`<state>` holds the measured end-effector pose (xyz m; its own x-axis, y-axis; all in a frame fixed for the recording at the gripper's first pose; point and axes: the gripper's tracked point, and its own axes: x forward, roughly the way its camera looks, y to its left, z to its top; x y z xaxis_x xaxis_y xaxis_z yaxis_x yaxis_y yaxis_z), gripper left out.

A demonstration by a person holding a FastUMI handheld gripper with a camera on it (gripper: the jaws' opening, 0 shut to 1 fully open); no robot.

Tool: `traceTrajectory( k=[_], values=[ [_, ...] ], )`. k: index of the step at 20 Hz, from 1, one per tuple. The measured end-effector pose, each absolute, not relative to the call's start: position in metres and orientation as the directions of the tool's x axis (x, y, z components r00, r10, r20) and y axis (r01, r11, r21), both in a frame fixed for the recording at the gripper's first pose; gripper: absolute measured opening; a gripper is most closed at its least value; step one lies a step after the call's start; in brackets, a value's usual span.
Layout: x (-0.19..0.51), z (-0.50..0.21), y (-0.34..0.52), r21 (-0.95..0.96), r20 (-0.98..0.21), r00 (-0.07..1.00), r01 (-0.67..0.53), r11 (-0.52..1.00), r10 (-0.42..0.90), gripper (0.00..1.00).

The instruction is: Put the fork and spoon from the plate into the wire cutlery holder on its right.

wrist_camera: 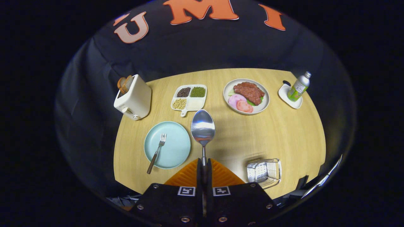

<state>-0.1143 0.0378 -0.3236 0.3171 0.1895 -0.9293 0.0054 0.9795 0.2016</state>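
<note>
Spoon (203, 129) sits clamped by its handle between the closed orange fingers (189, 175) of the hand-held gripper (204, 165), bowl pointing ahead, held above the counter (284, 135). Fork (157, 152) lies on the blue plate (172, 148) near the counter's front left, its handle overhanging the plate's front rim. Holder (264, 171) (wire, with a perforated metal side) stands at the front edge, well to the plate's right, beside the right finger. Toward the back edge stand a toaster (134, 97) with bread at the left, a divided tray (189, 97) of beans, a dish (246, 96) of meat, and a bottle (299, 86) on a coaster (288, 98) at the right corner. Bare wood lies between spoon and holder.
</note>
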Motion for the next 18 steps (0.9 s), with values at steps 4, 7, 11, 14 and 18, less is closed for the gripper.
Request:
traceTrajectory(
  k=[4,7,11,14,18],
  values=[
    [-0.138,-0.325,-0.031,0.135,-0.949,0.292,0.031,0.99,0.12,0.06],
    [-0.168,-0.338,-0.069,0.1,-0.972,0.219,0.032,0.994,0.09,0.06],
    [-0.208,-0.361,-0.1,0.049,-0.995,0.09,-0.045,0.998,0.053,0.06],
    [-0.231,-0.374,-0.105,0.06,-0.998,-0.008,-0.079,0.995,0.059,0.06],
    [-0.243,-0.389,-0.108,0.064,-0.995,-0.09,-0.126,0.99,0.052,0.06]
  ],
)
